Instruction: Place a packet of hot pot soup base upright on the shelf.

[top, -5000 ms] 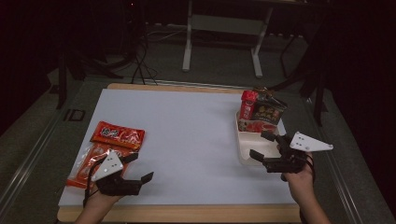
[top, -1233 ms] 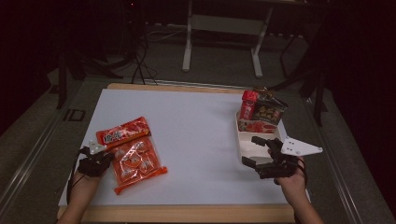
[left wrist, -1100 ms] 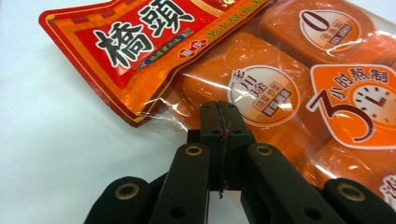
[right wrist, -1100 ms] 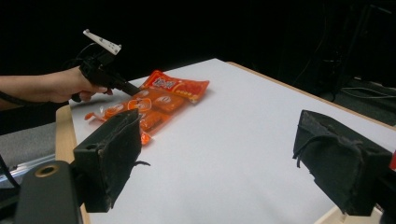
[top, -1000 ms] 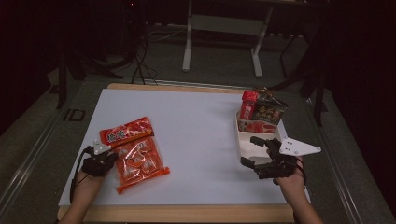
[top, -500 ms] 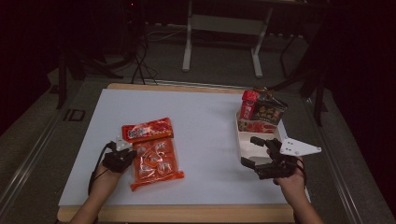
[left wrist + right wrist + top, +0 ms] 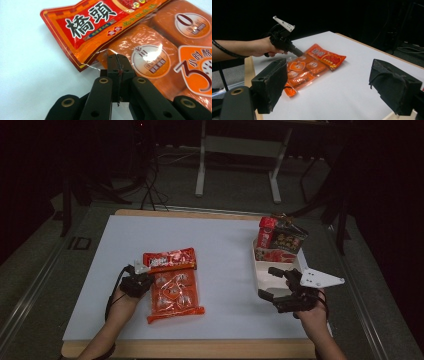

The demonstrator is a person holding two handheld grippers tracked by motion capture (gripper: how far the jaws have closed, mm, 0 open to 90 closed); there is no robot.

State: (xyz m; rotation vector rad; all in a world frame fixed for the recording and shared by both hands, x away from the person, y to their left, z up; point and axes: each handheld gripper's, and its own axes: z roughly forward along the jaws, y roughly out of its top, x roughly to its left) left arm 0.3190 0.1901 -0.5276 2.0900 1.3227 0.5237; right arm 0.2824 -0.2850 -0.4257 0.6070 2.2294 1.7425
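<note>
the left gripper (image 7: 136,284) sits at the lower left of the high view, its jaws pressed together on the left edge of the orange snack packet (image 7: 174,284). in the left gripper view the black jaws meet at the packet's clear seam, just below the red header with its large white characters. the packet lies flat on the white tabletop (image 7: 220,245), left of centre in the high view, its red header toward the top of the frame. the right gripper (image 7: 278,287) rests at the lower right, jaws spread wide and holding nothing – just beside the white tray (image 7: 262,275), which carries a red can (image 7: 266,232) and a dark packet (image 7: 290,238) at its far end.
</note>
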